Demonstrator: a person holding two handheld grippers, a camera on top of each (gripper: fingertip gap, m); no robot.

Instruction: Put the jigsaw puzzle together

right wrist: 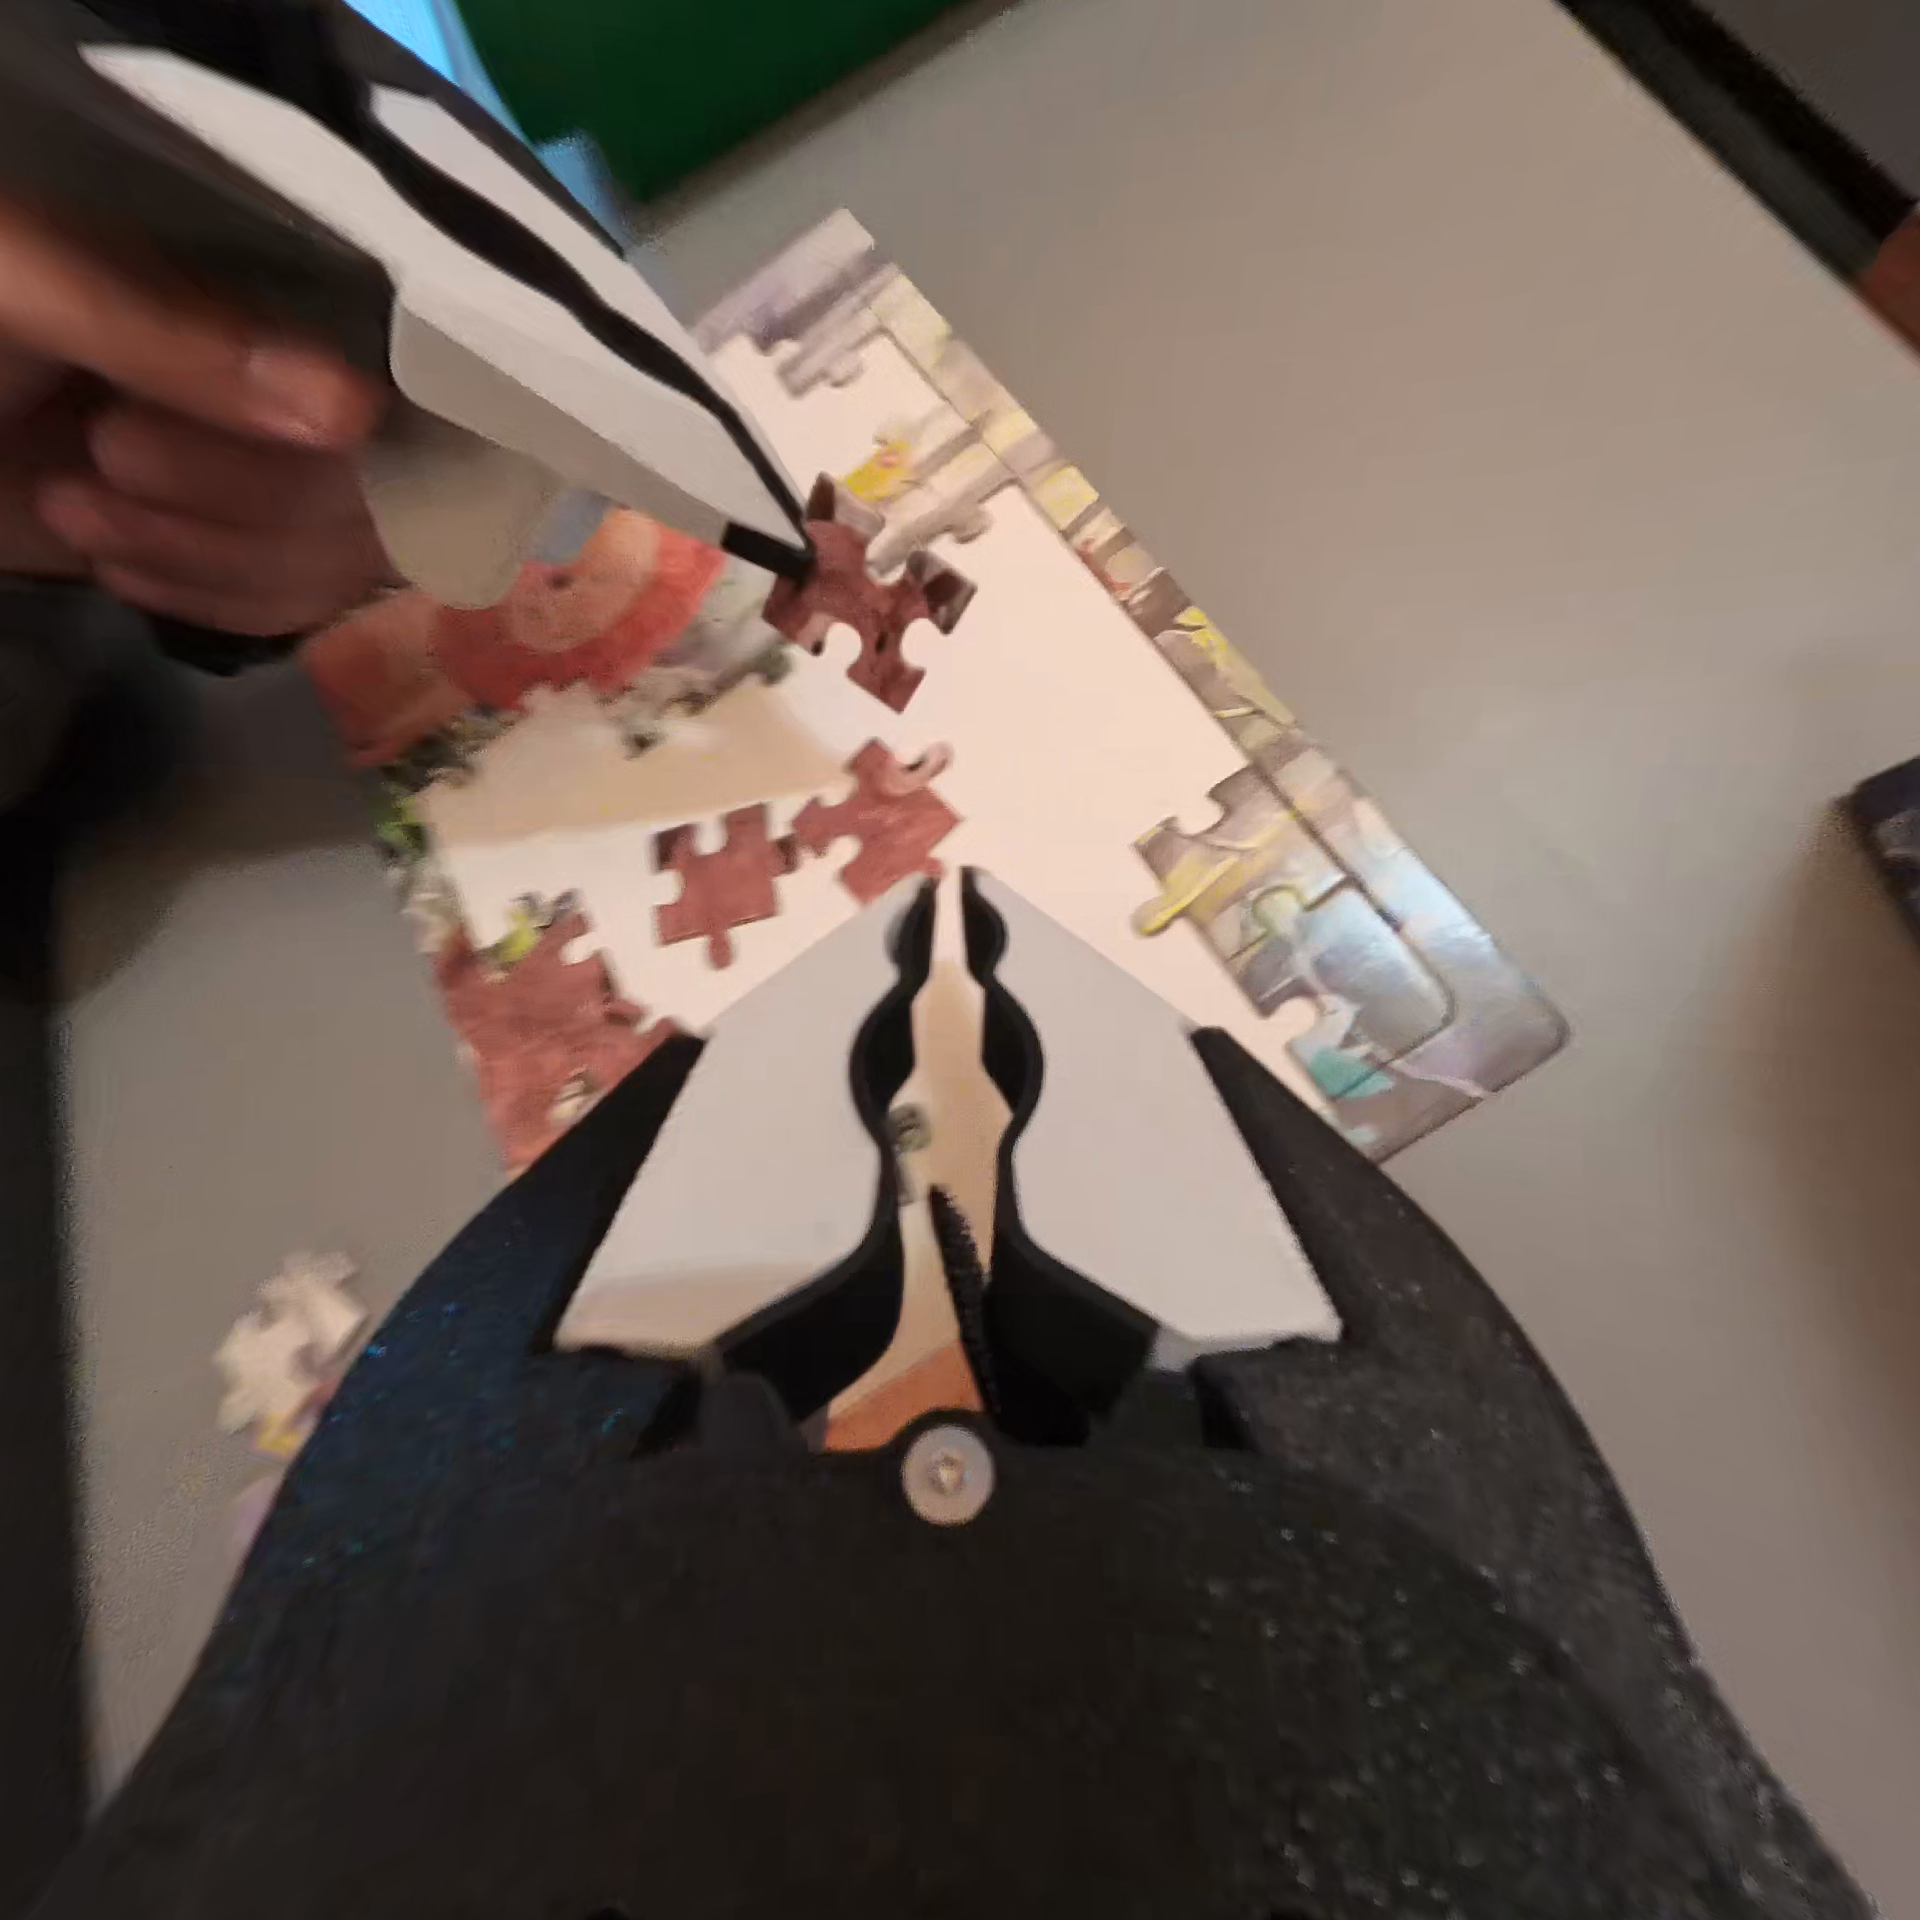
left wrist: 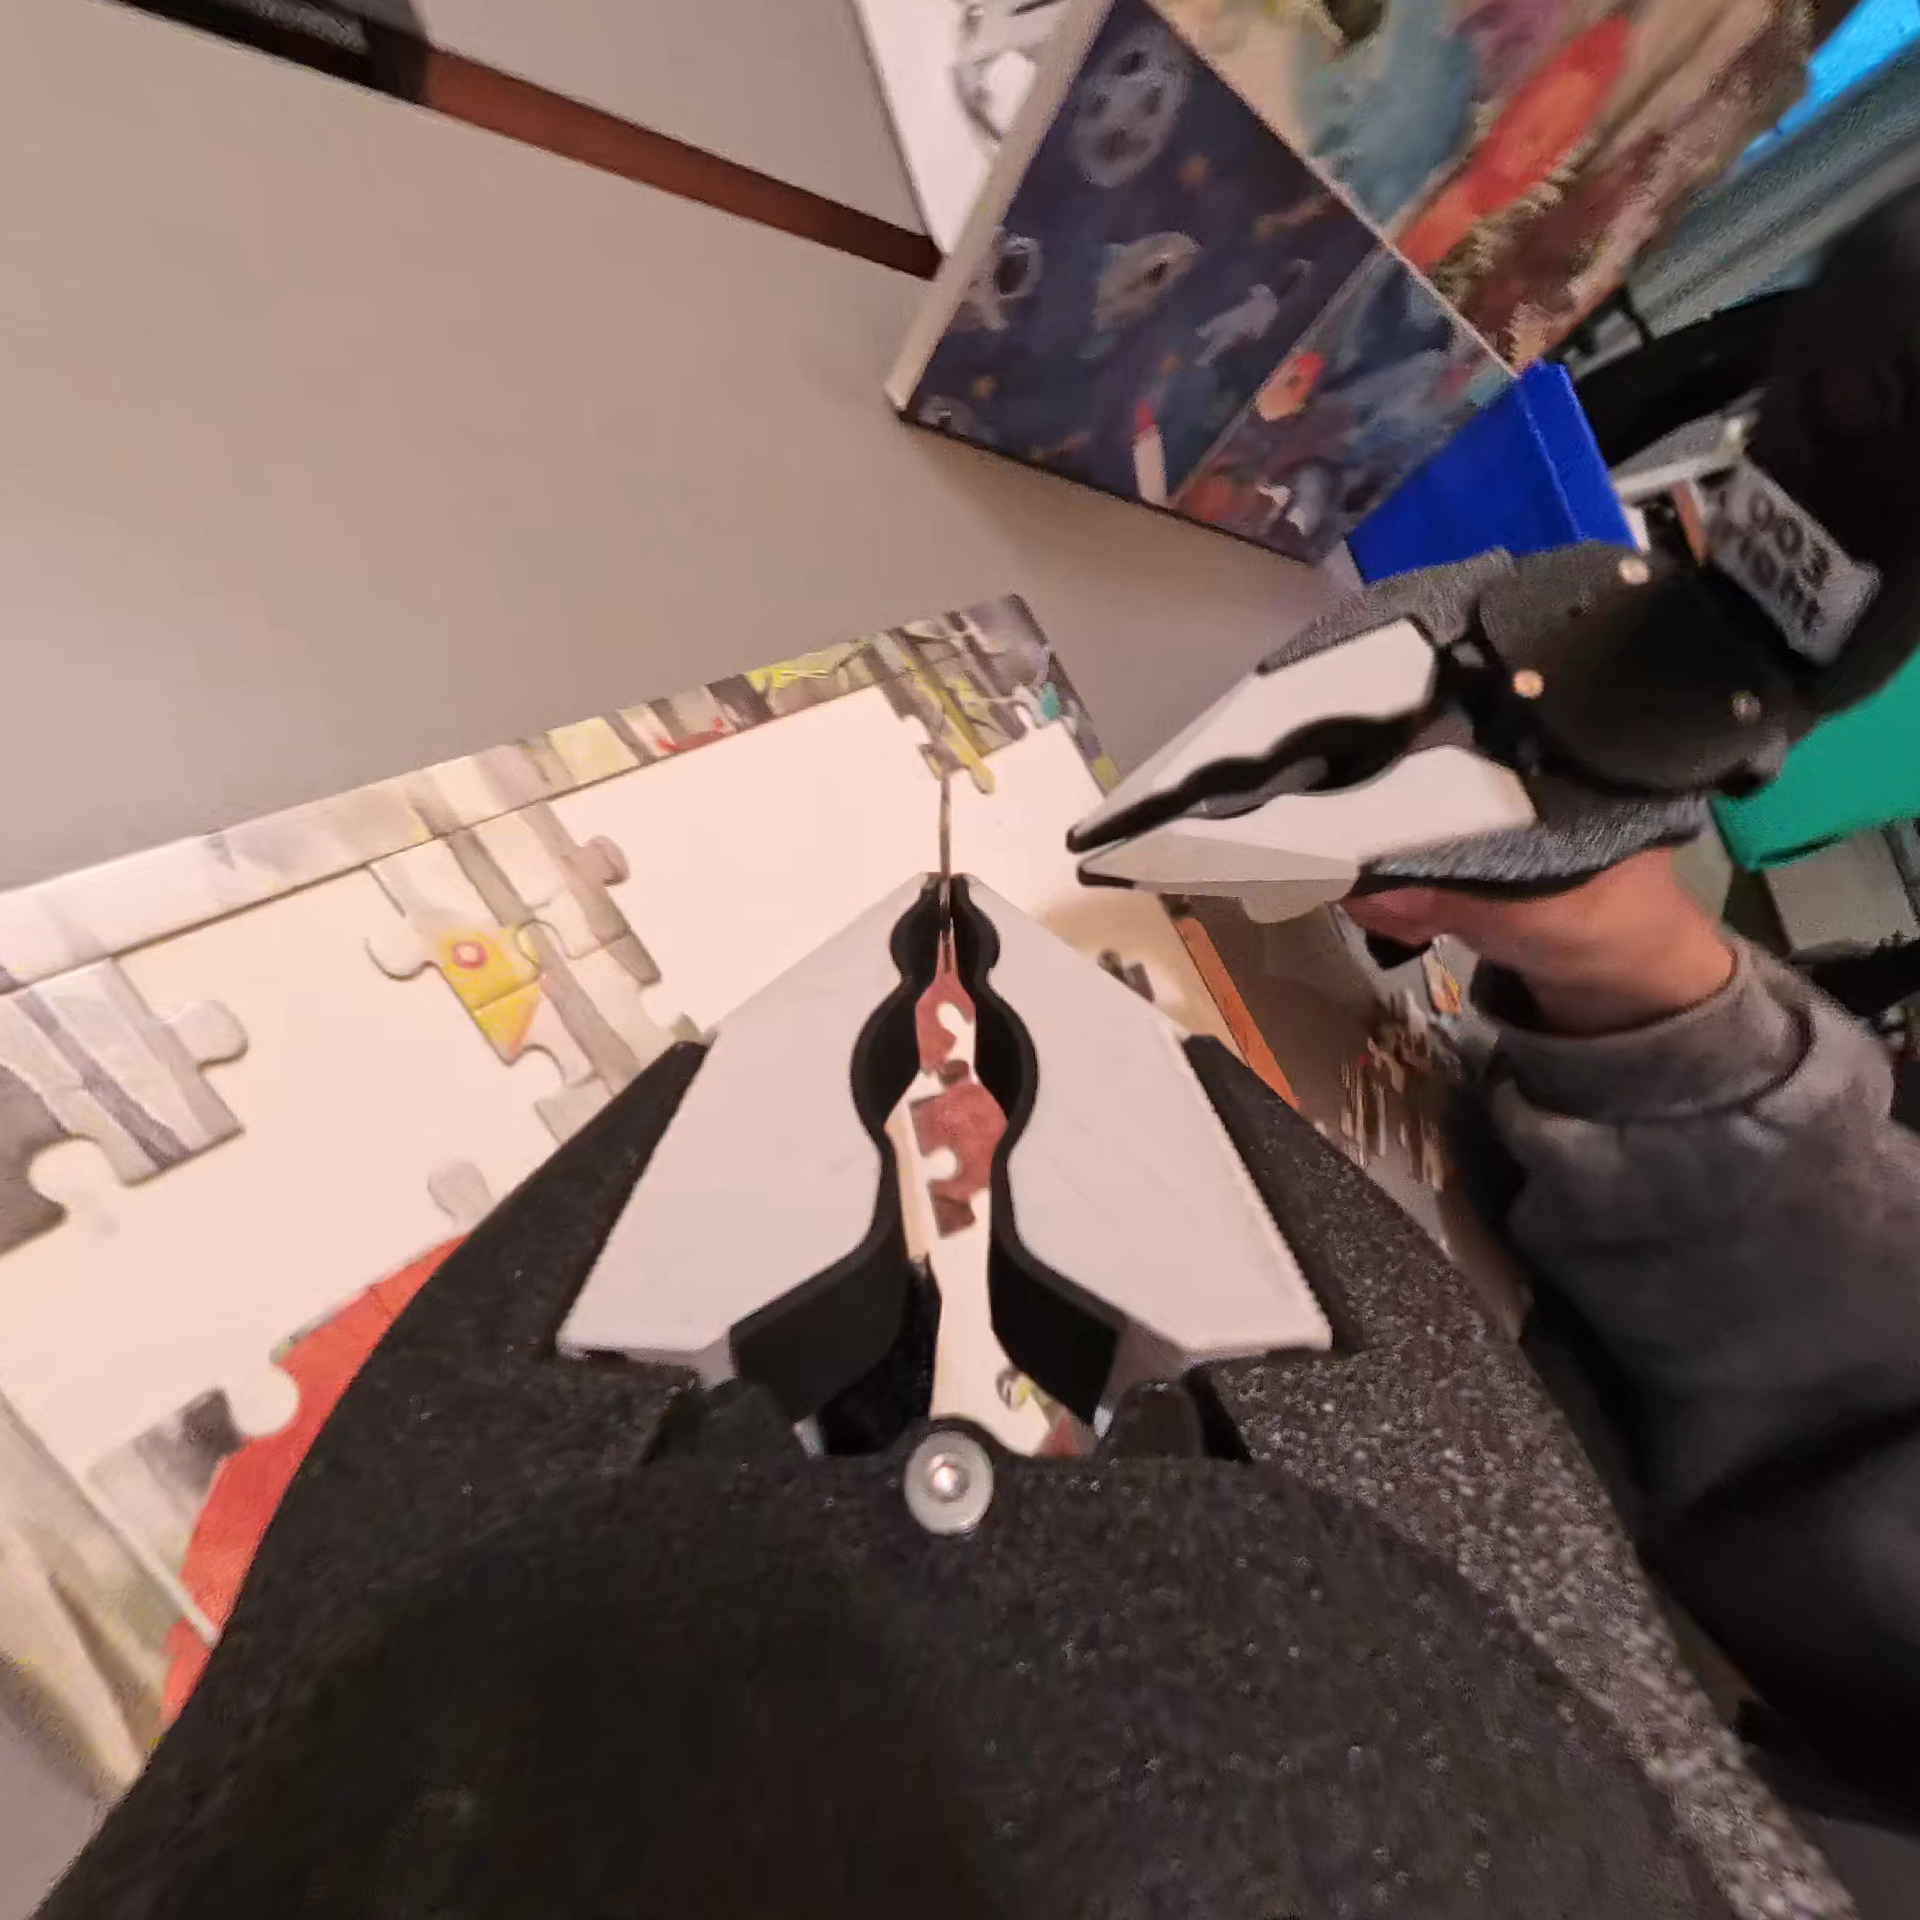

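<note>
My left gripper [left wrist: 943, 885] is shut on a red-brown puzzle piece [left wrist: 945, 831], seen edge-on here. In the right wrist view that piece [right wrist: 878, 613] hangs from the left gripper [right wrist: 795, 556] above the cream puzzle board [right wrist: 1039, 665]. Grey and yellow border pieces [right wrist: 1340, 935] are joined along the board's edge, also seen in the left wrist view [left wrist: 582, 758]. Two loose red-brown pieces [right wrist: 878, 821] [right wrist: 722, 878] lie on the board just ahead of my right gripper [right wrist: 948, 883]. It is empty, its tips a narrow gap apart, and it shows beside the left one [left wrist: 1081, 854].
The colourful puzzle box [left wrist: 1195, 312] stands on the grey table [left wrist: 416, 416] behind the board, with a blue bin [left wrist: 1496, 488] beside it. Pale loose pieces [right wrist: 291, 1340] lie on the table off the board. A dark box corner [right wrist: 1886, 831] sits at the right. My hands' fingertips stand some 7 cm from each other.
</note>
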